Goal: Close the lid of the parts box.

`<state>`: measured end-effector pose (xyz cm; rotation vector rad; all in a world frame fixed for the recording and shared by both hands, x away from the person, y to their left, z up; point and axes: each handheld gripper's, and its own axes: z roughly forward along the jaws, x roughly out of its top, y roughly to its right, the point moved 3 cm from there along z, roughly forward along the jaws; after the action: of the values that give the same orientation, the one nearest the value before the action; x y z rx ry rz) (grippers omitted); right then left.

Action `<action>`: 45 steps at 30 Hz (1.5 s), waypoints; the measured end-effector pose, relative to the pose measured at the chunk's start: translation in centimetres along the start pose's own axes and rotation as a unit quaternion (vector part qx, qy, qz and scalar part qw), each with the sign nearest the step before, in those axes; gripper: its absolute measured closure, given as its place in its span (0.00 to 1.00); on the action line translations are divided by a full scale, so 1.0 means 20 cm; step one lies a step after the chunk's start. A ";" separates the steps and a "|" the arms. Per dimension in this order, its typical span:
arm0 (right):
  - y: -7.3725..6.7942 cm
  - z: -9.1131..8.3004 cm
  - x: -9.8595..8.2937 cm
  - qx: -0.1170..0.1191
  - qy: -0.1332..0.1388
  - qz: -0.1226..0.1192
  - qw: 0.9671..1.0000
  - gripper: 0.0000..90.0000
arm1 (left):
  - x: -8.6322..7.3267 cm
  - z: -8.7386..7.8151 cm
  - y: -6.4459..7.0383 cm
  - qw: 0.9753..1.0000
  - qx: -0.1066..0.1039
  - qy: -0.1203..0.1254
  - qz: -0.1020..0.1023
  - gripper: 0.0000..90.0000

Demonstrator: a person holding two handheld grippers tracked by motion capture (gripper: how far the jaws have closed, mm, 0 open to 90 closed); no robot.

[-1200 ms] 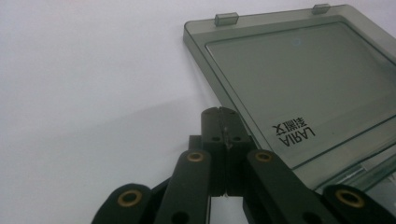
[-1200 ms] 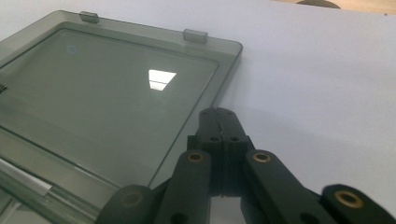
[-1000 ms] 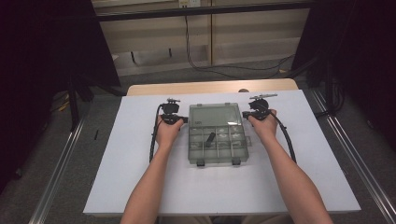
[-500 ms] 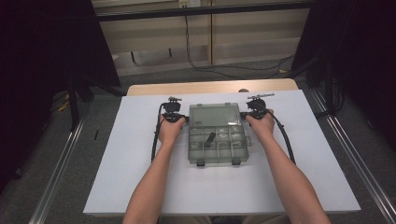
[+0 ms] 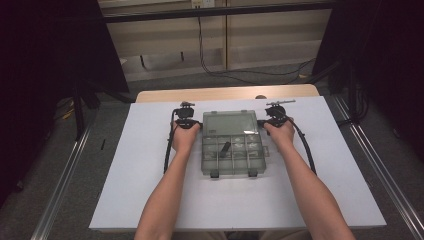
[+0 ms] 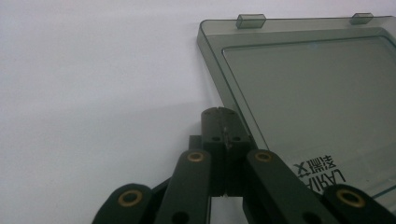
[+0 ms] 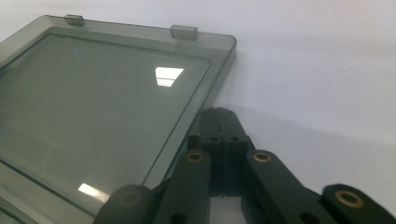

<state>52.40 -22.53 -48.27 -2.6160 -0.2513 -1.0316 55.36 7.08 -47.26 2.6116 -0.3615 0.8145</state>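
Both pairs of jaws pinched fully shut, nothing between them: left gripper [image 6: 223,122] just off the lid's [image 5: 231,122] left edge, right gripper [image 7: 222,122] just off its right edge. Slid in a touch from where they were a second back, hands tighter against the box [image 5: 232,152] now. Probably set to tip that open lid shut. Smoky clear plastic, lid flat on the table [image 5: 125,165] past the tips, divided tray nearer the arms, small dark bit inside.

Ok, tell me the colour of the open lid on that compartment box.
The lid is translucent smoky grey-green, clearest in the right gripper view.
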 end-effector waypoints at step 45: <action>-0.06 -0.29 0.05 0.054 0.056 0.010 0.997 1.00 | 0.01 -0.30 0.10 0.998 -0.039 0.052 0.006 1.00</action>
<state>49.18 -23.47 -43.33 -2.4500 -0.2465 -1.1225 51.85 7.74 -42.03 2.4861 -0.3714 0.9182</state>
